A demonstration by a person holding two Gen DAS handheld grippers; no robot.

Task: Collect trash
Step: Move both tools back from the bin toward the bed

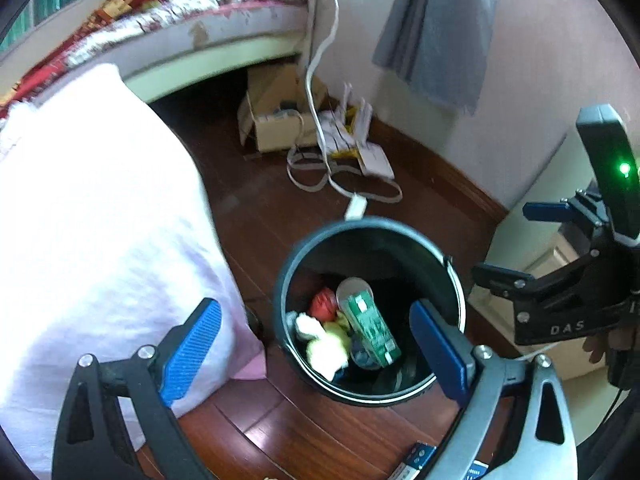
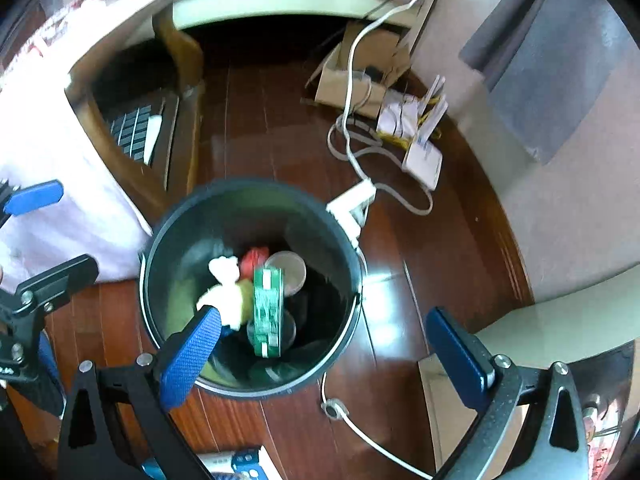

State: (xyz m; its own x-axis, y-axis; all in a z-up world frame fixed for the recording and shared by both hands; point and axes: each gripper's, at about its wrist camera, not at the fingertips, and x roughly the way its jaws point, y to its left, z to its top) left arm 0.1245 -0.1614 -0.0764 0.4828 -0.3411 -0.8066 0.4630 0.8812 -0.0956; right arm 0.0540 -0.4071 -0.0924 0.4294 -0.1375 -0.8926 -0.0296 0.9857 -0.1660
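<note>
Trash lies at the bottom of a dark round bin (image 1: 370, 240) that stands on the wooden floor (image 1: 280, 208), just beside a pale pink sheet (image 1: 100, 200) hanging down from the bed (image 1: 180, 36). Inside the bin a green carton (image 1: 370, 326) rests slanted on top of the heap, with a round metal lid (image 1: 352, 286) behind it, a red crumpled wrapper (image 1: 323, 305) beside that, and white and yellowish crumpled tissue (image 1: 324, 344) toward the bin's near wall.

Both claws hover above the bin, pointing steeply down. The left claw (image 1: 316, 346) stands wide, its blue pads far apart with nothing between them; one pad shows against the pink sheet, the other over the bin's rim. The right claw (image 2: 324, 354) is likewise spread wide and empty, one pad over the bin's near rim, the other out over bare floor. Each claw shows at the edge of the other's wrist view.

Beyond the bin, toward the wall (image 1: 520, 80), a white power strip (image 2: 352, 208) lies just beside the bin's far rim, its cable (image 2: 352, 120) looping across the floor. Farther back sit an open cardboard box (image 1: 276, 116) under the bed's edge and a white router (image 2: 422, 160) near the baseboard. A grey cloth (image 1: 436, 36) hangs on the wall.
</note>
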